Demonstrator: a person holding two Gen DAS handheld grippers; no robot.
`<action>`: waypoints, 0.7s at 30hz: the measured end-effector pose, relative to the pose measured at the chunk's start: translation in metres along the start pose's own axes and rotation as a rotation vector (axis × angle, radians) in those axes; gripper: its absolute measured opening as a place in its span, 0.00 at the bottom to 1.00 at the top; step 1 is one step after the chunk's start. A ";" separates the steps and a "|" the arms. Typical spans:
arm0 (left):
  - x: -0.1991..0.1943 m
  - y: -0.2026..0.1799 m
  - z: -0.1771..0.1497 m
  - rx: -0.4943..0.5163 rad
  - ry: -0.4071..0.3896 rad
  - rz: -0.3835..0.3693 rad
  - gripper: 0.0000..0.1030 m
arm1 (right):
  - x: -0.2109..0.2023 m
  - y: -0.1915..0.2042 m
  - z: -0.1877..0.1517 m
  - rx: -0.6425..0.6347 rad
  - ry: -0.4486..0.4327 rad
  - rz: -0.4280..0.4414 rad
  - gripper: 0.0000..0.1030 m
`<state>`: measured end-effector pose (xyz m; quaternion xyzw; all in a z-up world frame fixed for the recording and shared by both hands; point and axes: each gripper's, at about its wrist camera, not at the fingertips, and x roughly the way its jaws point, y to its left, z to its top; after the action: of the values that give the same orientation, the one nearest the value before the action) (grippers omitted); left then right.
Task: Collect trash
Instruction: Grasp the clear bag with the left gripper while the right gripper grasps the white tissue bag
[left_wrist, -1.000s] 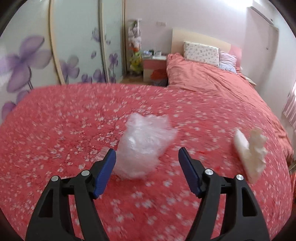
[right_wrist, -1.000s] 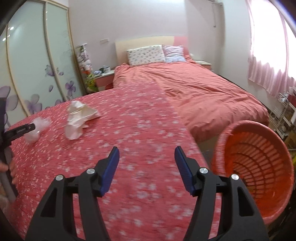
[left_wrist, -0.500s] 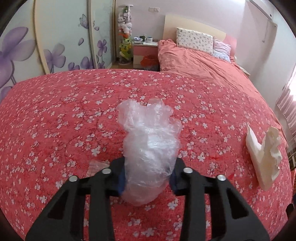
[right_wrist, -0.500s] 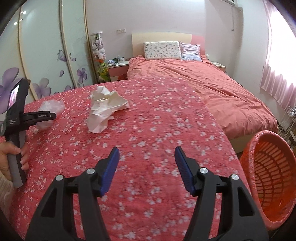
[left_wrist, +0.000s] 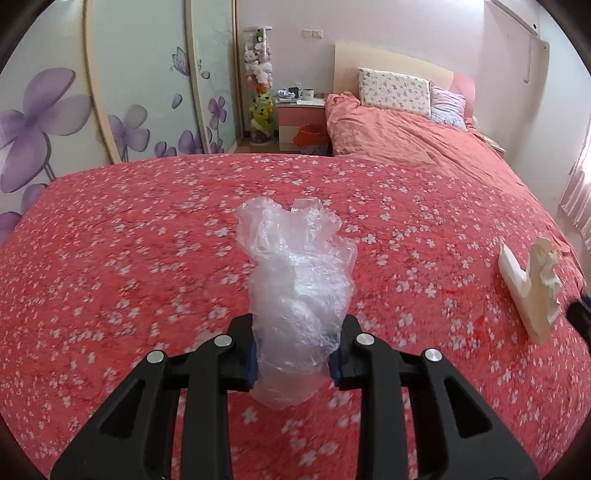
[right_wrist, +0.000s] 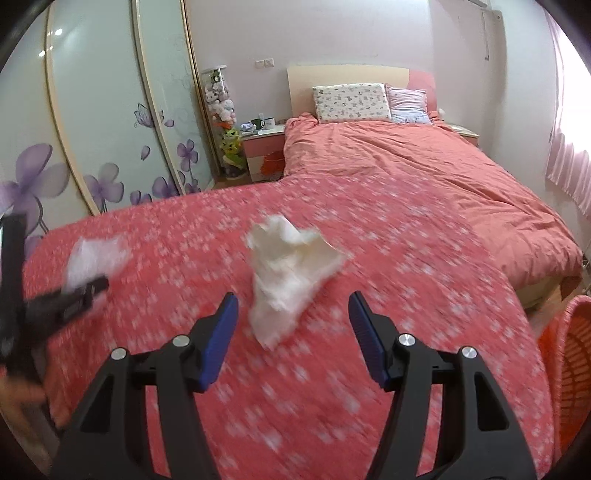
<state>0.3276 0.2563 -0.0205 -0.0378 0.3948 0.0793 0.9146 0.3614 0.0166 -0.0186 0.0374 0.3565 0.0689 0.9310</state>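
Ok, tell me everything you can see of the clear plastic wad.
The plastic wad is a crumpled, see-through film, glossy and whitish where it bunches, with a ragged flared top. It stands upright, pinched at its lower part between the fingers of the left gripper, its bottom edge hanging below them. The flowered red blanket shows behind it; whether it touches the blanket cannot be told. In the right wrist view it is a blurred white patch at the left gripper's tip.
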 end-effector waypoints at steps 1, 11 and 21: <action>-0.002 0.001 0.000 -0.002 -0.001 0.000 0.28 | 0.006 0.005 0.004 0.000 0.001 -0.010 0.59; -0.002 0.010 -0.004 -0.027 0.010 -0.009 0.28 | 0.063 0.025 0.007 -0.043 0.089 -0.144 0.51; -0.005 0.000 -0.013 -0.016 0.016 -0.002 0.28 | 0.047 0.005 0.002 -0.052 0.073 -0.128 0.22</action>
<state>0.3151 0.2543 -0.0260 -0.0461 0.4016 0.0812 0.9111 0.3965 0.0288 -0.0478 -0.0125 0.3901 0.0197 0.9205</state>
